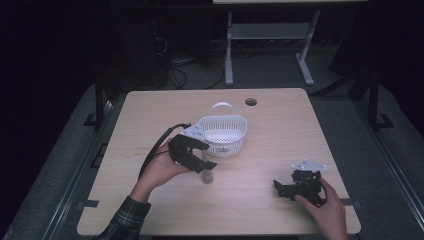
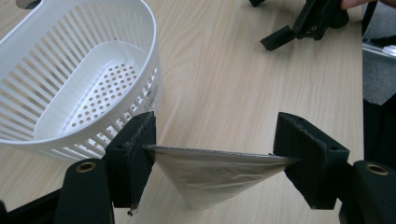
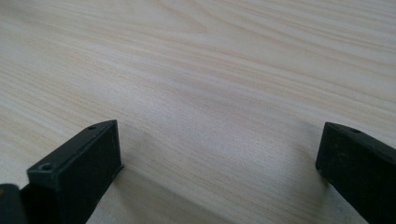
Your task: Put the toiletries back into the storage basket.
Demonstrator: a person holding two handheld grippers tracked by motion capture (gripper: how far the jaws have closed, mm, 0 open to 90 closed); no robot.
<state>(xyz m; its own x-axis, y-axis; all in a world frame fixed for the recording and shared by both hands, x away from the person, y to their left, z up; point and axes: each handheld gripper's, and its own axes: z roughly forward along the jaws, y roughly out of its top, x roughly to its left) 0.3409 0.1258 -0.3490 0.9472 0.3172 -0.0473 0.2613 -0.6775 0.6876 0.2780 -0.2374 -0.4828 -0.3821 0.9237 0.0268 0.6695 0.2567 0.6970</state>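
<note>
The left tongs grip a thin, silvery foil-like pouch by its top edge, each pad pressing one end of that edge, so the pouch hangs stretched between them with its narrow lower end pointing at the table. In the high view the left tongs sit at about 7 o'clock from the white basket, just beside its rim, and the pouch dangles under them, close to the tabletop or perhaps touching it; I cannot tell which.

In the left gripper view the basket fills the 10 o'clock corner, its slatted wall nearly against the near pad. That is the first worry: if the tongs swing toward the basket without rising, the hanging pouch probably catches the outside of the rim and gets dragged out of the grip, or nudges the light basket across the table.

Second worry: the hold is only on the two ends of a slick edge. A small easing of the squeeze, I judge, lets one end slip and the pouch folds and drops short of the basket.

Over at 4 o'clock, the right tongs rest low on the table, spread wide and grasping nothing; the right gripper view looks between its pads at bare wood grain. Well apart from the basket, they cannot steady it if it slides.
</note>
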